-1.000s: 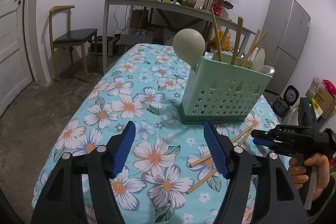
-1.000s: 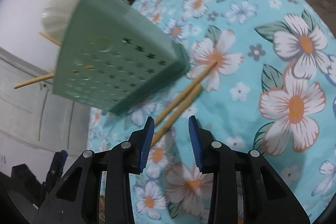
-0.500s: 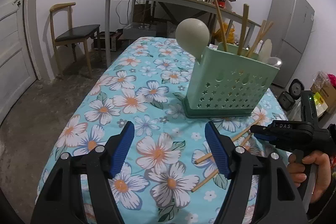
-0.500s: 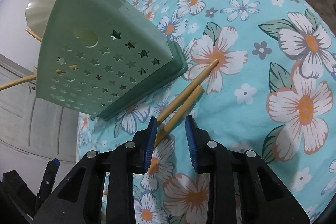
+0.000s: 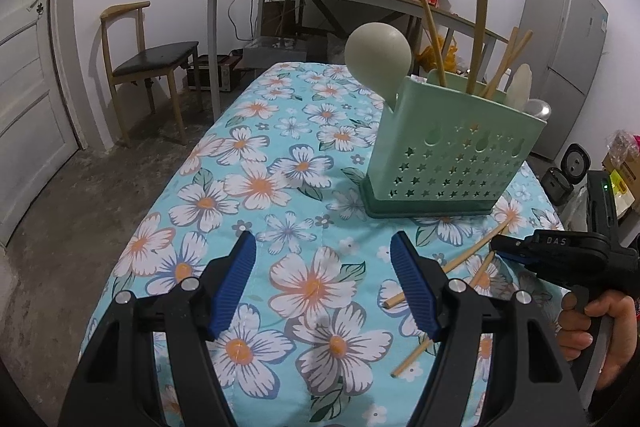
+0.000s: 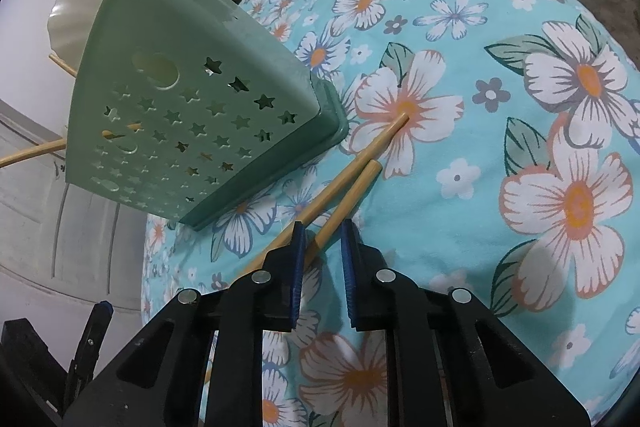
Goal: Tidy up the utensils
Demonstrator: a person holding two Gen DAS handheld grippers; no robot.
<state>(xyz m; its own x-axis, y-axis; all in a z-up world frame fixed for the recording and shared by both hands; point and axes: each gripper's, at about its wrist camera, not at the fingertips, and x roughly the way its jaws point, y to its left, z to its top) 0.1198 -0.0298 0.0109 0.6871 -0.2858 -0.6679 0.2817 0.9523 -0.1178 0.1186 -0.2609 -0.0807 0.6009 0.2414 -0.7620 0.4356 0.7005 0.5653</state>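
Looking along my left gripper point(image 5: 322, 277), I see its blue pads spread wide over the flowered turquoise tablecloth point(image 5: 248, 183), holding nothing. The pale green star-punched plastic utensil caddy point(image 5: 452, 151) stands ahead and right of it, and my right gripper point(image 5: 516, 247) reaches in from the right. Through the right wrist camera, that gripper point(image 6: 322, 247) is narrowed but not clamped around one of two bamboo chopsticks point(image 6: 352, 165) lying just beside the caddy's point(image 6: 192, 107) base.

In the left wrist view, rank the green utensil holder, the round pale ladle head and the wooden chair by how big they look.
1. Green utensil holder
2. Wooden chair, though it stands farther back
3. Pale ladle head
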